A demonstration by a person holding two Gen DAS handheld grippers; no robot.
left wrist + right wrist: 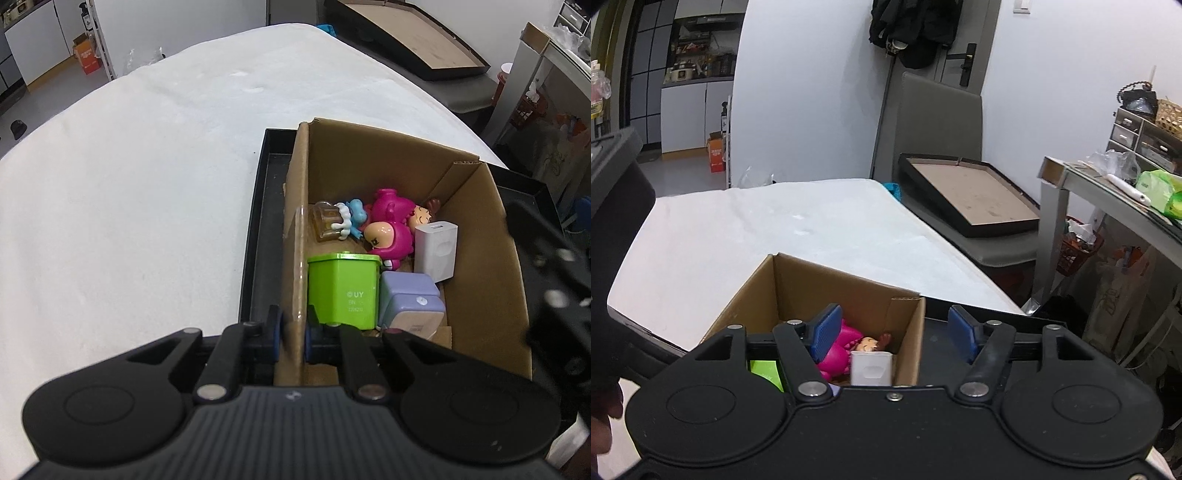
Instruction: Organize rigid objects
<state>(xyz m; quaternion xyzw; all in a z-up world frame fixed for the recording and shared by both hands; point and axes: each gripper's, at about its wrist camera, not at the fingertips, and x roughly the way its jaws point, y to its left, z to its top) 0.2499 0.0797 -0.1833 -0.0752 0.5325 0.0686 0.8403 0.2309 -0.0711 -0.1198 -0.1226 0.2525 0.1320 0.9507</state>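
From your left wrist, your left gripper (293, 334) has its jaws pinching the left wall of the box (480, 258), one pad outside it and one inside. The box stands in a black tray (255, 229) on the white desk (129, 184). Inside the box, the green bin (343, 290) stands just beyond the inner pad, against that same wall. Right of the bin lies a purple block (410, 299), and past that a white charger (436, 251). Pink figures (388, 229) lie near the box's far wall, with a blue figure (98, 214) and a clear bottle (327, 221) to their left.

From your right wrist, your right gripper (895, 330) has its jaws spread, holding nothing. They straddle the box's (798, 284) right wall: the left pad is inside the box above a pink figure (838, 354), the right pad outside over the tray (938, 332). The charger (871, 367) stands against that wall.
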